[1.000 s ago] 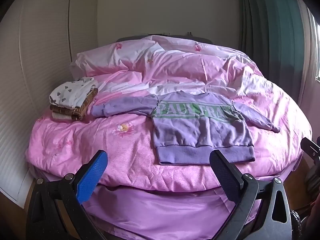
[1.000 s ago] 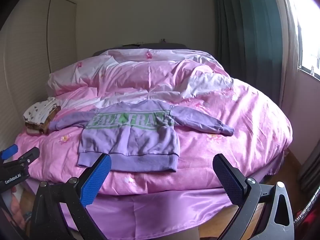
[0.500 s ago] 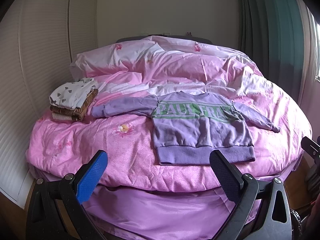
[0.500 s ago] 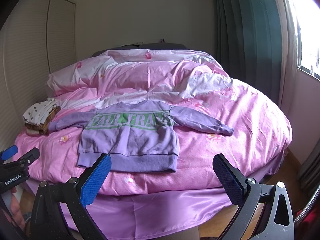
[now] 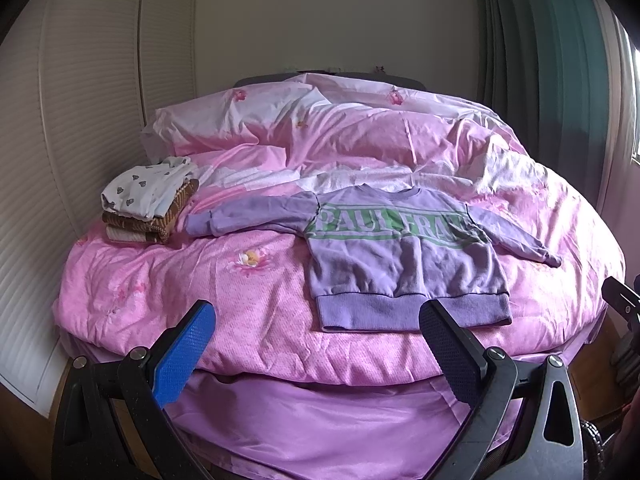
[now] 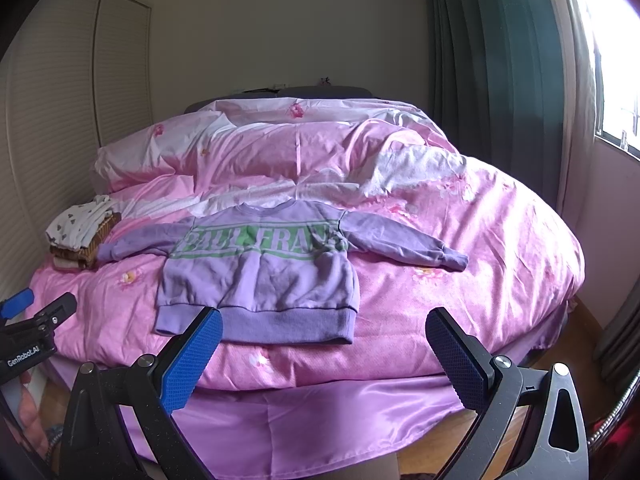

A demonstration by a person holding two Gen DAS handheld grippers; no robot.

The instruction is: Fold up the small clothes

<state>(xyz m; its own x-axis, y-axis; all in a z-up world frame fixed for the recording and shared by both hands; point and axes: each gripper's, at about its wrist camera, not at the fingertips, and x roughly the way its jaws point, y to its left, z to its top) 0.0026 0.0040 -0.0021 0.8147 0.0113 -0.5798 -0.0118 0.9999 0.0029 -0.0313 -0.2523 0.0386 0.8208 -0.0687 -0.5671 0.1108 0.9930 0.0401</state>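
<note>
A small purple sweatshirt (image 5: 400,256) with green lettering lies flat, front up, sleeves spread, near the front edge of the pink bed; it also shows in the right wrist view (image 6: 260,272). My left gripper (image 5: 316,320) is open and empty, held off the bed's front edge, short of the sweatshirt's hem. My right gripper (image 6: 324,328) is open and empty, also in front of the bed, just below the hem. Each gripper shows at the edge of the other's view.
A stack of folded clothes (image 5: 148,208) sits at the bed's left side, also seen in the right wrist view (image 6: 80,236). Crumpled pink duvet and pillows (image 5: 360,128) fill the back. Closet doors (image 5: 80,120) stand left, dark curtains (image 6: 492,80) right.
Both grippers have drifted very slightly nearer the bed. The sweatshirt has not moved and both grippers stay open.
</note>
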